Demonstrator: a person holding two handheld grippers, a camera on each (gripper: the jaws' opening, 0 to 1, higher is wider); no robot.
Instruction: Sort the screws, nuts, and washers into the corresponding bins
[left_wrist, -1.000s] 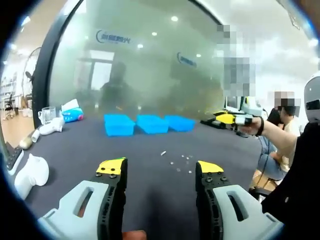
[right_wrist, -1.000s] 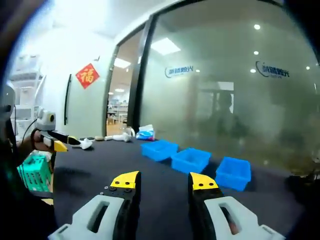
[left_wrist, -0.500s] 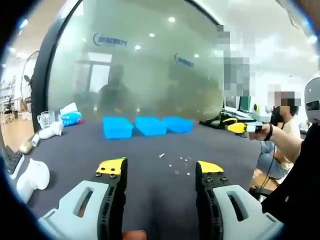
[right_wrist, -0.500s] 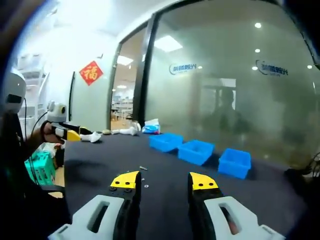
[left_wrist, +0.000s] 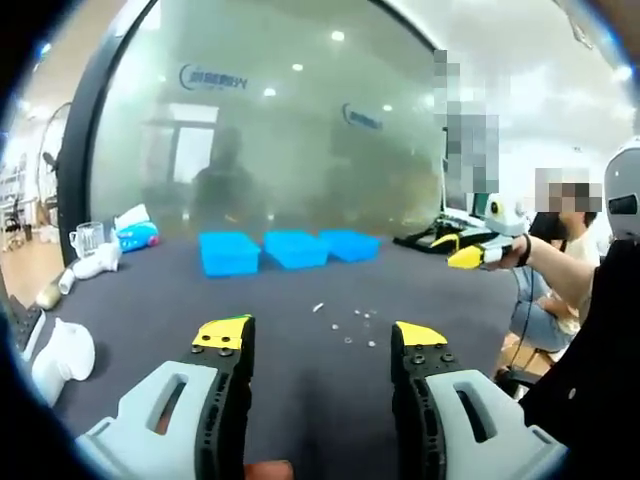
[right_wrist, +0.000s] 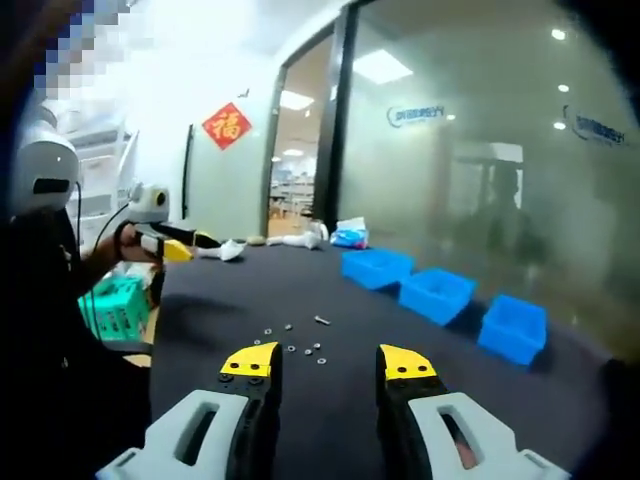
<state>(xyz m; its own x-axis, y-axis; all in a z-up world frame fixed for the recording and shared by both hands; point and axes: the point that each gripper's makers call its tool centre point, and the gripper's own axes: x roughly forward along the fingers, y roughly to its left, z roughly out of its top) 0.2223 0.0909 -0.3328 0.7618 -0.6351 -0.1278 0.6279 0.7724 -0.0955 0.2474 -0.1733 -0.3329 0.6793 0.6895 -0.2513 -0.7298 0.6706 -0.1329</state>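
Note:
Small screws, nuts and washers (left_wrist: 345, 325) lie scattered on the dark table (left_wrist: 300, 400), a short way beyond my left gripper (left_wrist: 320, 338), which is open with nothing between its jaws. Behind them three blue bins stand in a row: (left_wrist: 230, 252), (left_wrist: 295, 248), (left_wrist: 350, 244). My right gripper (left_wrist: 468, 256) comes in from the right, held in a hand above the table edge. In the right gripper view the hardware (right_wrist: 300, 342) lies just ahead of my open right gripper (right_wrist: 328, 362), the bins (right_wrist: 437, 295) run off to the right, and the left gripper (right_wrist: 170, 245) hovers at the left.
White objects (left_wrist: 60, 350), a bottle (left_wrist: 95, 262), a glass cup (left_wrist: 85, 238) and a blue tissue pack (left_wrist: 135, 235) sit at the table's left end. A green basket (right_wrist: 115, 305) stands beside the table. A glass wall rises behind the bins, and a seated person (left_wrist: 560, 260) is at the right.
The right gripper view has swung and dipped, so the scattered hardware now shows ahead of its jaws. The left gripper view has barely shifted. Both grippers stay open.

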